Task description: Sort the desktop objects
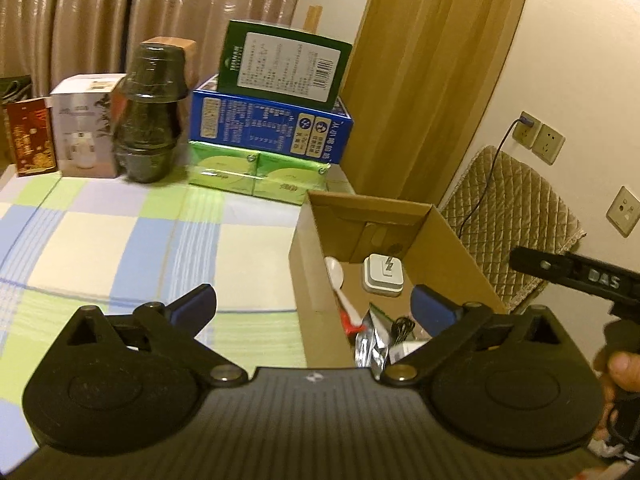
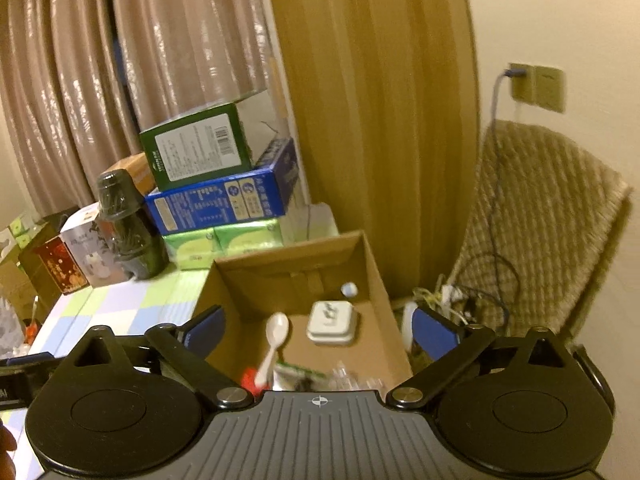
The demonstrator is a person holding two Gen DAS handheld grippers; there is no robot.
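An open cardboard box (image 1: 456, 240) (image 2: 376, 276) stands at the right edge of the checked tablecloth (image 1: 120, 240). Inside lie a white square charger (image 1: 383, 274) (image 2: 331, 322), a white plastic spoon (image 1: 336, 276) (image 2: 274, 340), a silver foil packet (image 1: 372, 340), a black cable (image 1: 402, 326) and something red (image 2: 250, 380). A small pale round object (image 2: 349, 289) shows at the box's far wall. My left gripper (image 1: 316, 304) hangs open over the box's near left wall, holding nothing. My right gripper (image 2: 318, 330) is open above the box, also holding nothing.
Stacked green, blue and dark green cartons (image 1: 272, 120) (image 2: 216, 184), a dark wrapped jar (image 1: 150, 116) (image 2: 128, 228), a white box (image 1: 86, 128) and a red box (image 1: 34, 136) line the table's far side. A quilted chair (image 1: 516, 216) (image 2: 540, 232), wall sockets (image 1: 538, 138) and a wooden panel (image 2: 380, 120) stand right.
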